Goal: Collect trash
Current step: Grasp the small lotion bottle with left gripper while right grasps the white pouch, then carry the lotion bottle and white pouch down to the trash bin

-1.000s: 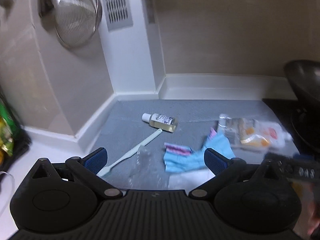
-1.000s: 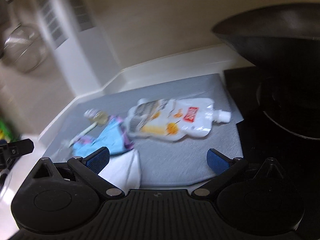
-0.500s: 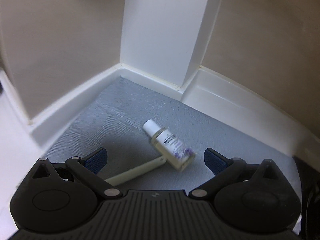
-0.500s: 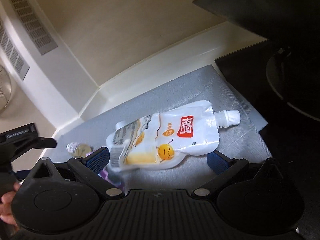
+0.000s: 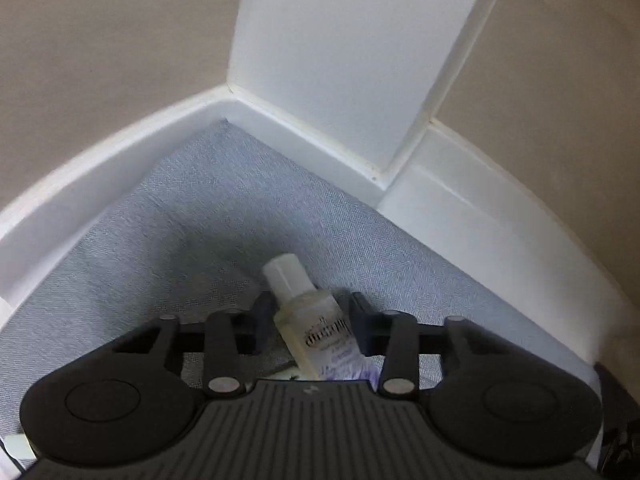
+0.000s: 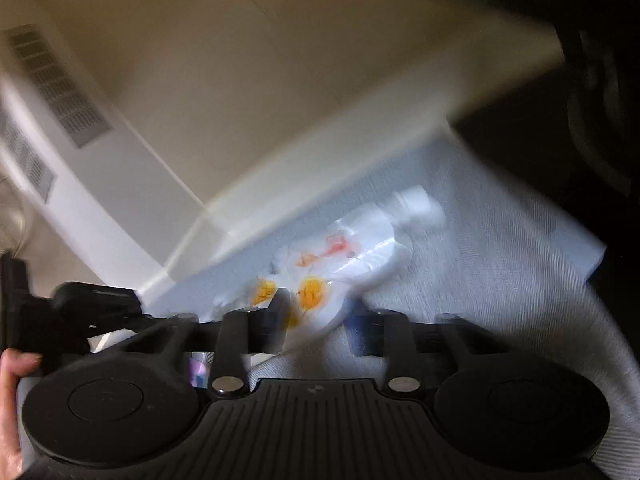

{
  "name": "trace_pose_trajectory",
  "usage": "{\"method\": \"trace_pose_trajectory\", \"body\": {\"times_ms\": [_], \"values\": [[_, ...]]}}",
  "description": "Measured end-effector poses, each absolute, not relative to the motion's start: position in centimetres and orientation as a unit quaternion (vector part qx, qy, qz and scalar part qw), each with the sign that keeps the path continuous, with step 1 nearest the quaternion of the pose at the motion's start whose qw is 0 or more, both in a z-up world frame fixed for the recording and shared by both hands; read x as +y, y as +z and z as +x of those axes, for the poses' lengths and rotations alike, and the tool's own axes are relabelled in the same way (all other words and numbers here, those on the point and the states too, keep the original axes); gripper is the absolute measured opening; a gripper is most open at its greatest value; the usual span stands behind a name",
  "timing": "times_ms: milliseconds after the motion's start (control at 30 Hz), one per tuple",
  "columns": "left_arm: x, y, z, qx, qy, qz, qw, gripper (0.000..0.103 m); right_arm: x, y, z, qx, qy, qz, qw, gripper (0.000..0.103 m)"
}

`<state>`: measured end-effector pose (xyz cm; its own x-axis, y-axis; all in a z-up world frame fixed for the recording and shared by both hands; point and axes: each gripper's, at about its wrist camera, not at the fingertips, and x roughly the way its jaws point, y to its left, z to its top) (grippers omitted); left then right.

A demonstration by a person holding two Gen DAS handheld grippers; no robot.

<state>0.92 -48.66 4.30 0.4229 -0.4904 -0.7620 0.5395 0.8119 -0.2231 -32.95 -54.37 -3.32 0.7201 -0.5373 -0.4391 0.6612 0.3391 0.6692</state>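
One small clear plastic bottle with a white cap (image 5: 308, 320) is showing in the left wrist view, lying low in the centre of the frame on the grey woven mat (image 5: 168, 216). Its long axis is running from lower right to upper left, cap pointing toward the upper left and the white corner post (image 5: 352, 60) beyond. A dark printed label is crossing its body, but the lettering is too blurred to read; a purple pattern is showing at its lower end. The left gripper (image 5: 309, 322) has just been closing, and its two black fingers are sitting against the bottle's two sides, clamping it. One pale scrap is peeking in at the lower left corner.

One white spouted plastic pouch with orange and red print (image 6: 336, 268) is showing in the right wrist view, just below the centre, blurred by motion. It is lying on the same grey mat (image 6: 500, 280), its long axis slanting from lower left to upper right, the white screw spout pointing to the upper right. Its print cannot be read. The right gripper (image 6: 320, 320) has just been closing, its two fingers pinching the pouch's lower end. At the left edge one bare hand (image 6: 10, 408) is holding the other black gripper, and two grey vent grilles (image 6: 60, 84) are showing at the upper left.
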Motion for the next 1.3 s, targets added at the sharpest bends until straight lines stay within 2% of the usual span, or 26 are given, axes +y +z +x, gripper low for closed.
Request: {"method": "trace_pose_trajectory", "body": {"times_ms": [100,300,567,967,1300], "values": [[-47.5,5.4,0.7,0.418,-0.308,0.029,0.854,0.041,-53.4,-2.4,-33.1,0.061,-0.373,0.412,0.829,0.025],[-43.5,8.7,-0.7,0.389,-0.322,0.018,0.863,0.039,-49.4,1.2,-33.3,0.004,-0.371,0.272,0.888,0.014],[-37.0,13.7,-3.0,0.349,-0.336,0.001,0.875,0.038,-45.5,4.2,-34.1,-0.036,-0.396,0.122,0.909,0.012],[-22.8,17.9,-12.6,0.315,-0.342,0.007,0.885,0.038,-38.6,9.4,-38.2,-0.035,-0.376,0.031,0.925,0.012],[-12.5,17.2,-21.8,0.306,-0.344,0.015,0.888,0.038,-32.9,11.3,-44.1,-0.025,-0.348,0.011,0.937,0.012]]}}
